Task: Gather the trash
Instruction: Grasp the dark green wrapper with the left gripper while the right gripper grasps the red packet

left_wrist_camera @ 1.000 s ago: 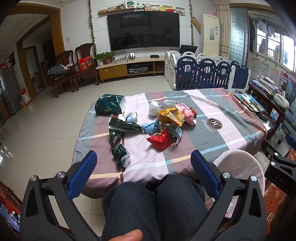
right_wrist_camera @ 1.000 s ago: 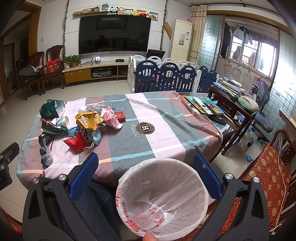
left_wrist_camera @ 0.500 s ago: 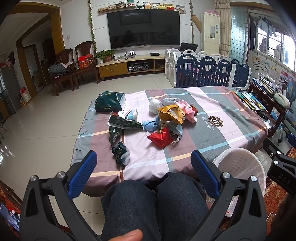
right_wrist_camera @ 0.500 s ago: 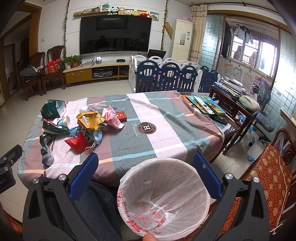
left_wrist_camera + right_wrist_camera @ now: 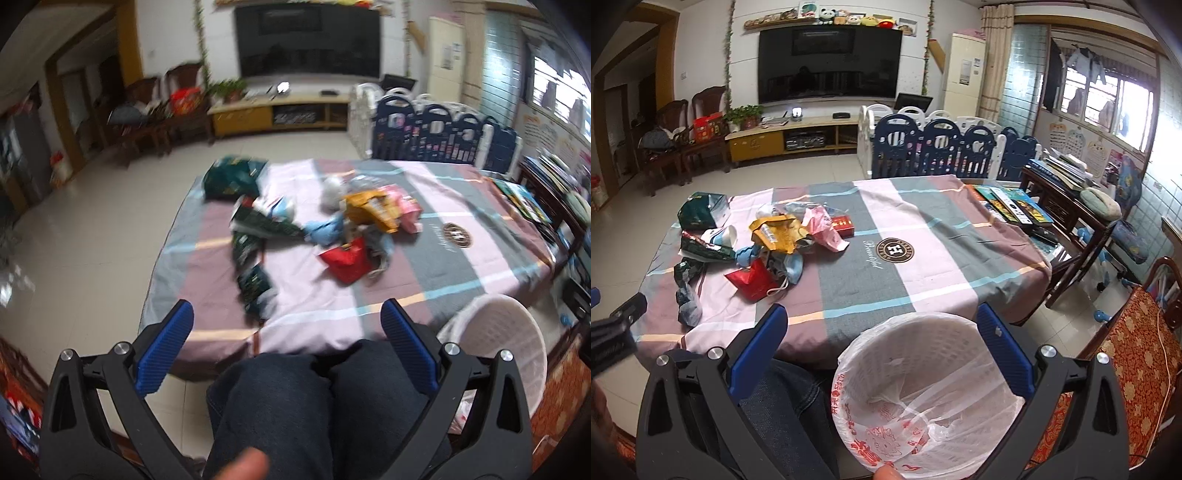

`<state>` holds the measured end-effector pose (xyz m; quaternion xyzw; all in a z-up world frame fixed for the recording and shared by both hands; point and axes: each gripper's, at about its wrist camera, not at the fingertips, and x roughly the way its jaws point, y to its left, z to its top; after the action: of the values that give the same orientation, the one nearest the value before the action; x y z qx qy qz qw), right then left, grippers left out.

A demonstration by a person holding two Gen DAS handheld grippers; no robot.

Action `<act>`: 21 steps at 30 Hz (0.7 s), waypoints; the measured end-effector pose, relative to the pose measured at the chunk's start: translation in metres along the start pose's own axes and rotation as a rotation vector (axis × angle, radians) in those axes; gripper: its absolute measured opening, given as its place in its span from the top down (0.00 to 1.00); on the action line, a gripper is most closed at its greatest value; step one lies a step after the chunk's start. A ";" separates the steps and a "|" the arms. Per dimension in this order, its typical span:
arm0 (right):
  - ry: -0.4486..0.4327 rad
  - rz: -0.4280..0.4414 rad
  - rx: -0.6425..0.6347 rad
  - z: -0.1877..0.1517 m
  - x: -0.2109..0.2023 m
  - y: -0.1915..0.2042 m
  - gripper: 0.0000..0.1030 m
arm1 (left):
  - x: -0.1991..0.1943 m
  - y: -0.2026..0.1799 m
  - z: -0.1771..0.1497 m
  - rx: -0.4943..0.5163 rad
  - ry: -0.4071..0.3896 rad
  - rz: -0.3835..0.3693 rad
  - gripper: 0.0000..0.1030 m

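A pile of trash lies on the striped tablecloth (image 5: 923, 266): a red packet (image 5: 345, 260) (image 5: 751, 282), a yellow bag (image 5: 373, 212) (image 5: 777, 234), a pink bag (image 5: 823, 229), dark green wrappers (image 5: 253, 284) and a green box (image 5: 700, 210). A white bin (image 5: 923, 387) lined with a plastic bag stands at the table's near edge; it also shows in the left wrist view (image 5: 498, 343). My left gripper (image 5: 286, 341) is open and empty over the person's knees, short of the table. My right gripper (image 5: 881, 343) is open and empty above the bin.
Books (image 5: 1012, 205) lie on a dark side table right of the table. A red patterned chair (image 5: 1141, 354) stands at the right. A blue and white playpen fence (image 5: 942, 151) stands behind the table. The person's jeans-clad legs (image 5: 314, 406) are under both grippers.
The left gripper has moved forward toward the table and its view is blurred by motion. The right gripper has barely moved. Both stay open.
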<state>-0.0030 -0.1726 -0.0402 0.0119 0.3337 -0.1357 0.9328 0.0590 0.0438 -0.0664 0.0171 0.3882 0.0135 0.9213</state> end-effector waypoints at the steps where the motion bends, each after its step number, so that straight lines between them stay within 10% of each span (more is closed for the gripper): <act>1: 0.001 0.000 -0.009 0.001 0.003 0.001 0.03 | 0.016 0.016 0.000 -0.054 0.044 -0.003 0.02; 9: 0.107 0.163 -0.040 0.001 0.080 0.033 0.03 | 0.110 0.124 -0.018 -0.432 0.223 0.117 0.13; 15: 0.231 0.310 -0.024 0.009 0.137 0.079 0.36 | 0.152 0.110 -0.001 -0.424 0.257 0.059 0.13; 21: 0.269 0.324 0.012 0.024 0.171 0.093 0.36 | 0.211 0.067 0.008 -0.352 0.370 -0.005 0.14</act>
<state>0.1629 -0.1275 -0.1350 0.0892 0.4482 0.0169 0.8893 0.2111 0.1186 -0.2086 -0.1471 0.5418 0.0816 0.8235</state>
